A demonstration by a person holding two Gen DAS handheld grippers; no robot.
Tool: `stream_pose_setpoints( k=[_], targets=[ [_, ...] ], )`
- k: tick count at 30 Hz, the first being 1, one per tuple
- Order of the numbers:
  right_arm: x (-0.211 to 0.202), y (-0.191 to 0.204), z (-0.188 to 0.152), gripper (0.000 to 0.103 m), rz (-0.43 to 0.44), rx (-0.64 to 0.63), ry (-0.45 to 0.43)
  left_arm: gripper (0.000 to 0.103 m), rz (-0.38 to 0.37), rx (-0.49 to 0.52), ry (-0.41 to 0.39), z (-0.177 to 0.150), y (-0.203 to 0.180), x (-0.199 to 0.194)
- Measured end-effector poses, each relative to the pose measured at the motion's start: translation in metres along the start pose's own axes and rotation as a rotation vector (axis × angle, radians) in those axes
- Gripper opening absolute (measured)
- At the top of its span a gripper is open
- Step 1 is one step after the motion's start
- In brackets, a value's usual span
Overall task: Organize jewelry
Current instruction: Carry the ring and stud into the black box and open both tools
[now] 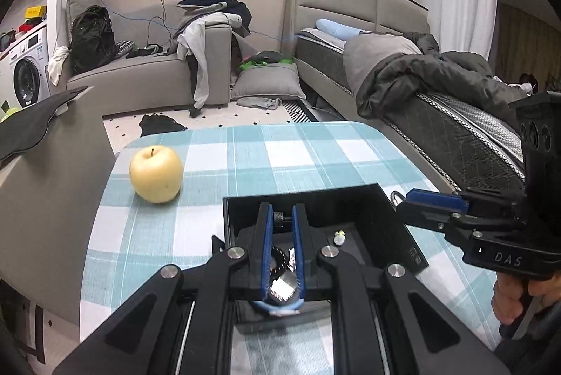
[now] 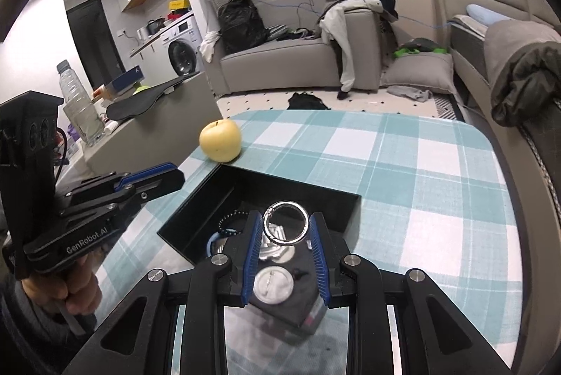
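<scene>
A black open box point(image 1: 382, 199) point(image 2: 196, 199) sits on the checked tablecloth. My left gripper point(image 1: 282, 210) hangs over the box, fingers a narrow gap apart, nothing clearly between the tips. Under it lie a silver piece point(image 1: 282, 287) and a blue band point(image 1: 277, 306). My right gripper point(image 2: 285, 217) is shut on a silver ring point(image 2: 284, 223), held over the box. Below lie a dark bead bracelet point(image 2: 229, 217), a blue band point(image 2: 212, 241) and round silver discs point(image 2: 271, 285). A small pale stud point(image 1: 339, 236) lies in the box.
A yellow apple point(image 1: 156, 173) point(image 2: 221, 140) stands on the cloth point(image 1: 315, 147) point(image 2: 420, 182) beyond the box's far left. A small metal ring point(image 1: 396, 196) lies right of the box. A bed, sofa and a clear bottle point(image 2: 79, 105) surround the table.
</scene>
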State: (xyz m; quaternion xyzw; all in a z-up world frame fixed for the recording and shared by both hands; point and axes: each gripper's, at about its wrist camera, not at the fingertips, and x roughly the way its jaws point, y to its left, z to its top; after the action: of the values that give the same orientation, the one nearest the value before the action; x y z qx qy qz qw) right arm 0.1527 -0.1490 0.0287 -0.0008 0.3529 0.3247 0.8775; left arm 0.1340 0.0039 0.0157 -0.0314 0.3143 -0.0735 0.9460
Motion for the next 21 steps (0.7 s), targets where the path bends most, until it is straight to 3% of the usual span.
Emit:
stream_pose_setpoints(
  k=[7, 21],
  targets=[
    [0.013, -0.001, 0.009, 0.026, -0.028, 0.025, -0.006, 0.007, 0.018, -0.017, 0.004, -0.002, 0.006, 0.019],
    [0.046, -0.001, 0.006, 0.026, -0.037, 0.035, 0.076, 0.007, 0.043, -0.005, 0.056, -0.011, -0.001, 0.031]
  ],
)
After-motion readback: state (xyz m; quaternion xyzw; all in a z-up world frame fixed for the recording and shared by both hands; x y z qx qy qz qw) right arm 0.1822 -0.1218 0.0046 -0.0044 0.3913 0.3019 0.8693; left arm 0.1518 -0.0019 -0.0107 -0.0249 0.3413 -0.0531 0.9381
